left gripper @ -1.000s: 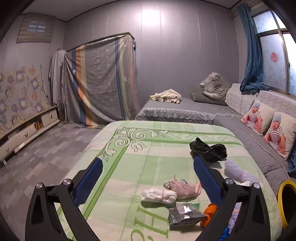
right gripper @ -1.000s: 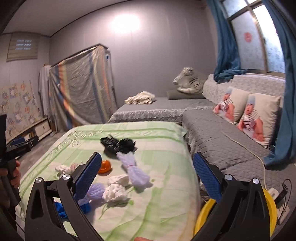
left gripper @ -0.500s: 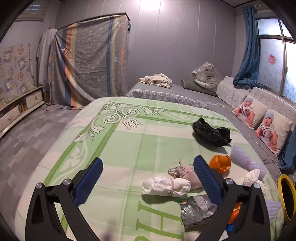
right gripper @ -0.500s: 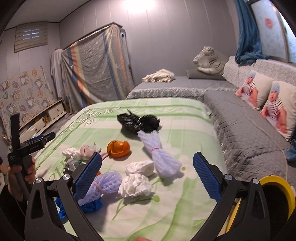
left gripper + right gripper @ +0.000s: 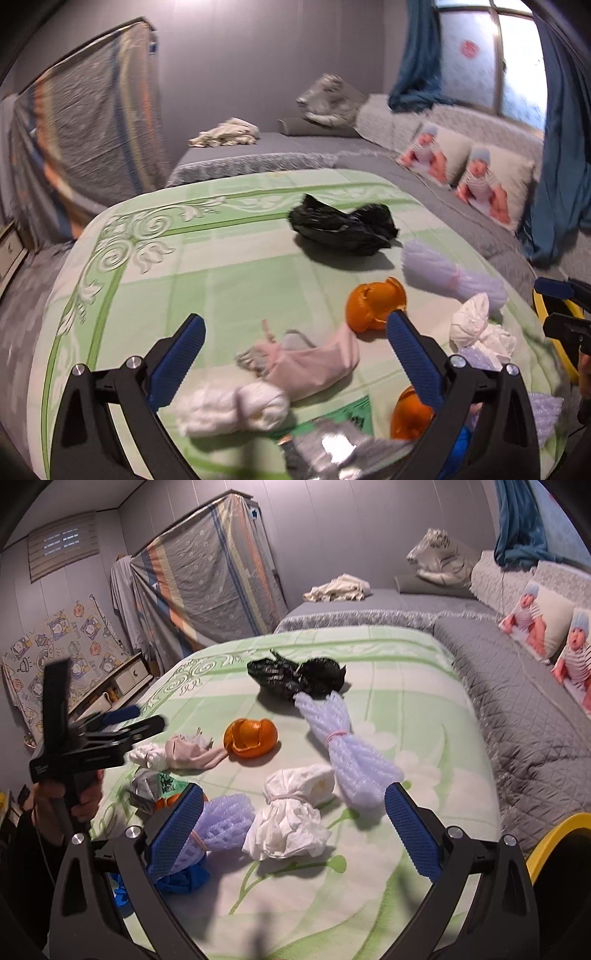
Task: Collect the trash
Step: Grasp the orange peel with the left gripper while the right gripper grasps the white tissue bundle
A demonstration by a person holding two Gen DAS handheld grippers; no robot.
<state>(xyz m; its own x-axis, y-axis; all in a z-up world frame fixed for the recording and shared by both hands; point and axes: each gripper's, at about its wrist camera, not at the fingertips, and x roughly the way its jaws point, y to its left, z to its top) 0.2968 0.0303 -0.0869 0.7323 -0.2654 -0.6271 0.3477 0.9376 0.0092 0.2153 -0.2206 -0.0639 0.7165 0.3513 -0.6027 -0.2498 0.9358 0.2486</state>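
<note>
Both my jaws stand wide and hold nothing. My left gripper [image 5: 295, 345] hangs over a pink sock [image 5: 310, 360] and a white wad [image 5: 232, 406], with an orange peel [image 5: 375, 304] just beyond. My right gripper [image 5: 293, 823] hangs over a tied white tissue bundle [image 5: 291, 818]. The black bag [image 5: 295, 677] lies far on the green bedspread [image 5: 399, 686]; a yellow bin [image 5: 554, 842] sits right.
</note>
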